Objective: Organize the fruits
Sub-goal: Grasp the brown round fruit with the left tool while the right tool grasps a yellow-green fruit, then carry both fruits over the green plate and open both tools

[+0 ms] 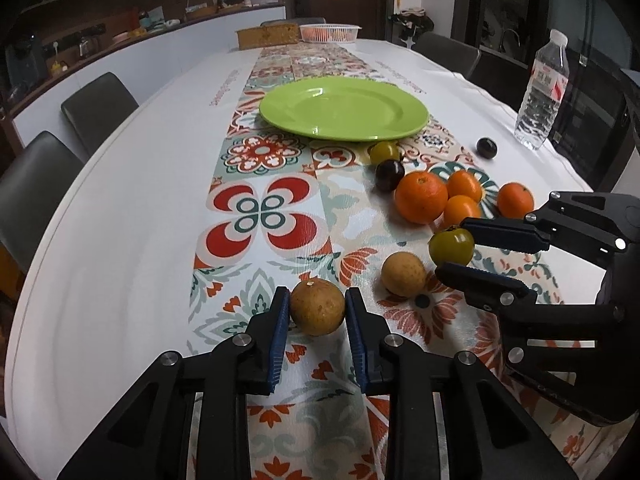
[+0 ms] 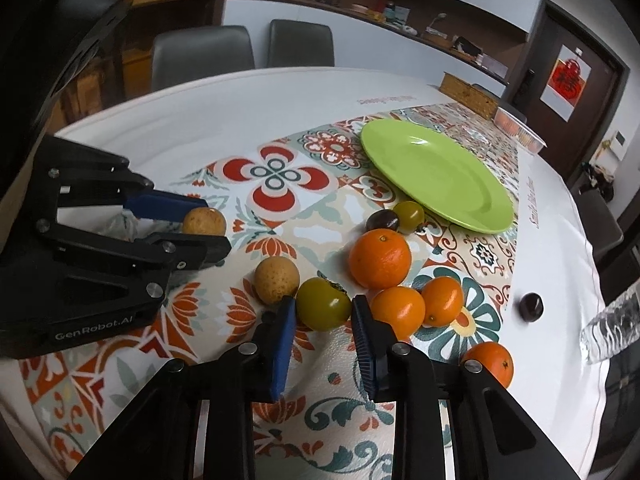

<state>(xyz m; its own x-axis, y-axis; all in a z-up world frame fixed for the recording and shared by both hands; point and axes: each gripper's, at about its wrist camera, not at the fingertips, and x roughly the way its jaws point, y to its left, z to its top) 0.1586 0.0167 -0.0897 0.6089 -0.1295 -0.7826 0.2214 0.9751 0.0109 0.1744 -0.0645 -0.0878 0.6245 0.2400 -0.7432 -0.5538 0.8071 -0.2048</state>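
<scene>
My left gripper (image 1: 317,300) has its blue pads on both sides of a brown round fruit (image 1: 317,307) that rests on the patterned cloth; it also shows in the right wrist view (image 2: 204,221). My right gripper (image 2: 323,308) brackets a green persimmon (image 2: 323,304), also seen in the left wrist view (image 1: 451,246). A second brown fruit (image 1: 403,274) lies between them. Several oranges (image 1: 421,197) and two dark plums (image 1: 389,175) lie beyond. An empty green plate (image 1: 344,109) sits farther back.
A water bottle (image 1: 542,92) stands at the table's right edge, with a lone dark plum (image 1: 487,147) near it. A pink basket (image 1: 329,33) and a brown box (image 1: 268,36) are at the far end. Grey chairs (image 1: 98,106) line the left side.
</scene>
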